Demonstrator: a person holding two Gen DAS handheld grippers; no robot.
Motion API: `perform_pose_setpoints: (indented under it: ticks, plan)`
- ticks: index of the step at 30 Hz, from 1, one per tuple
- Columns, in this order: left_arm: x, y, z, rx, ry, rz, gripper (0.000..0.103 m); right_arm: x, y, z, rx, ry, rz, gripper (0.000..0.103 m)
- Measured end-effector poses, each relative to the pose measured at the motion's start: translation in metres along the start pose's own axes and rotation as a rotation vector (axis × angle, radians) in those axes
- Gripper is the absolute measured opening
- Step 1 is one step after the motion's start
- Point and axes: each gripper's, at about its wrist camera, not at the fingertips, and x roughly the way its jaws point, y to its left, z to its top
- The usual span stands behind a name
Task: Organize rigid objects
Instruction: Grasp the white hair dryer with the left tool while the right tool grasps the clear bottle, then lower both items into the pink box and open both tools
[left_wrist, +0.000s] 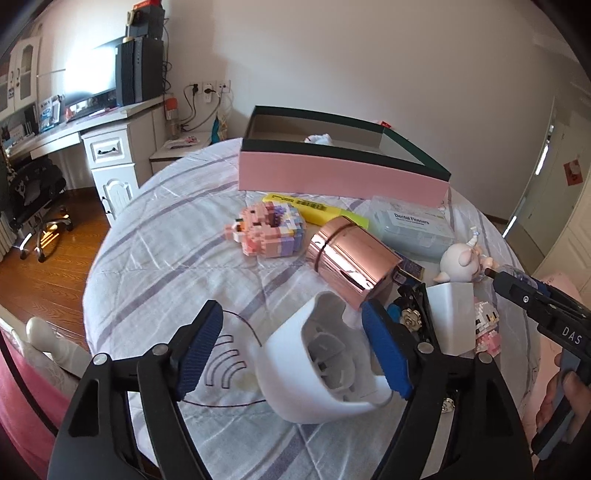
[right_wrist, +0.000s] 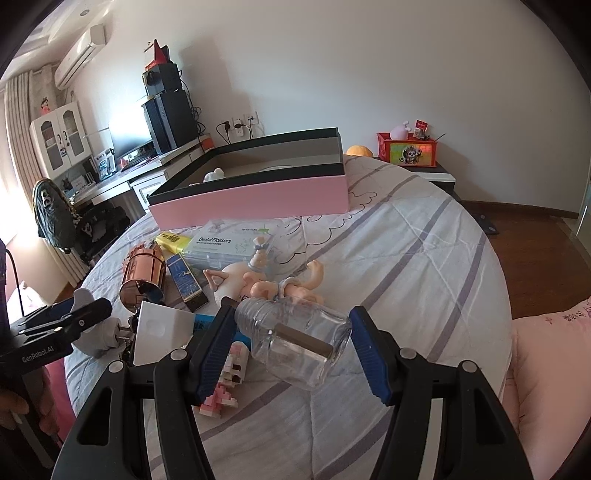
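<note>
Storage for the sorted items is a pink box (right_wrist: 258, 199) with a dark rim, standing open at the far side of the bed (right_wrist: 424, 251). Contents visible over its rim: one small white figure (right_wrist: 215, 175); the rest of the interior cannot be made out.

Right gripper (right_wrist: 291, 341): jaws closed against a clear plastic bottle (right_wrist: 295, 341), which lies tilted between the blue pads, neck toward the left pad. The bottle holds a grey cylindrical piece.

Left gripper (left_wrist: 291, 350): jaws spread wide around a white plug adapter (left_wrist: 325, 369) on the sheet; the right pad lies against it, the left pad stands apart.

Loose items between grippers and box: rose-gold canister (left_wrist: 352, 258) on its side, block figure (left_wrist: 267, 230), yellow highlighter (left_wrist: 314, 208), dental flosser case (left_wrist: 413, 225), pig figurine (left_wrist: 461, 262).
</note>
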Motion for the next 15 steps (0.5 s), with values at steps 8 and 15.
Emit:
perform_pose_setpoints:
  ticks: [8,15]
  plan:
    - [0.003,-0.006,-0.005,0.015,0.016,0.001,0.061,-0.002,-0.003,0.003,0.002,-0.008,-0.005,0.065]
    - [-0.014,-0.011,0.020,0.032,-0.048,0.002,0.061,-0.007,0.003,0.015,-0.027,-0.044,-0.004,0.065]
